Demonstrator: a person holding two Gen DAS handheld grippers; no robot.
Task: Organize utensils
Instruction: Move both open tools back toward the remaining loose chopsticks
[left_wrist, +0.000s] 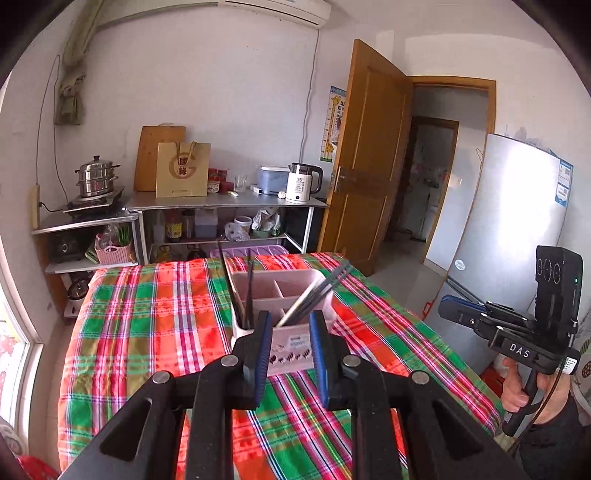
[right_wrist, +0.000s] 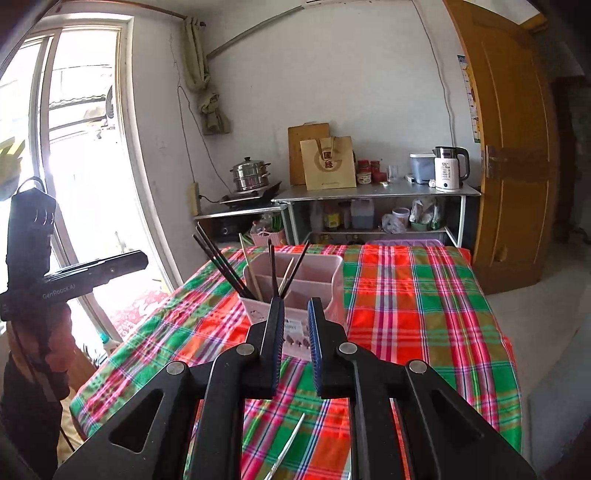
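Holder: a pink plastic divided utensil holder (left_wrist: 280, 295) is stood on the plaid-clothed counter (left_wrist: 147, 314), dark chopsticks (right_wrist: 221, 258) leaning inside.
Left gripper (left_wrist: 287, 325): fingers parted, nothing held.
Right gripper (right_wrist: 295, 314): fingers parted, empty.
Loose item: a pale slender utensil (right_wrist: 291, 443) is seen lying near the right gripper.
Risk: the light holder could be tipped if leaning chopsticks are knocked.

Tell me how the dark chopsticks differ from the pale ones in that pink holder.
The dark chopsticks are near-black and make up most of the sticks; the pale chopsticks are light wood-coloured and fewer. The dark ones fan out leaning several ways and the tallest reaches higher than the pale ones. Both kinds stand tips-up in the pink holder on the plaid tablecloth.
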